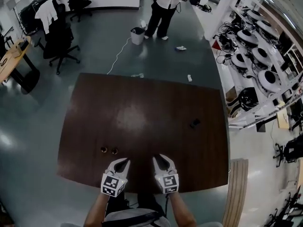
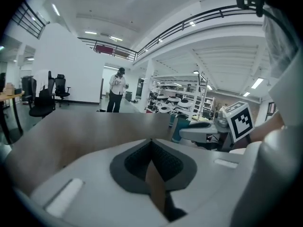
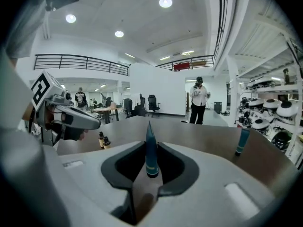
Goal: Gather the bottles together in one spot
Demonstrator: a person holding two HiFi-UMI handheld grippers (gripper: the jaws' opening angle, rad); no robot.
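One teal tube [image 3: 150, 157] in right hand-held gripper [image 3: 151, 144], hidden from overhead.

A dark table [image 1: 142, 98] carries two small bottles [image 1: 103, 150] and a teal tube [image 1: 194, 123].

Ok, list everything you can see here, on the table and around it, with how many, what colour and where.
table: one, dark brown, centre of the room
small bottles: two, brown, side by side near the table's near edge, left of the grippers
standing tube: one, teal, upright on the table's right part
held tube: one, teal, clamped in the right gripper
bin: one, white, on the floor beyond the table
office chairs: several, black, far left
bystander: one, white top and dark trousers, standing by the bin
shelves: right side, holding white round devices
left gripper: white, jaws together, empty
right gripper: white, shut on the held tube
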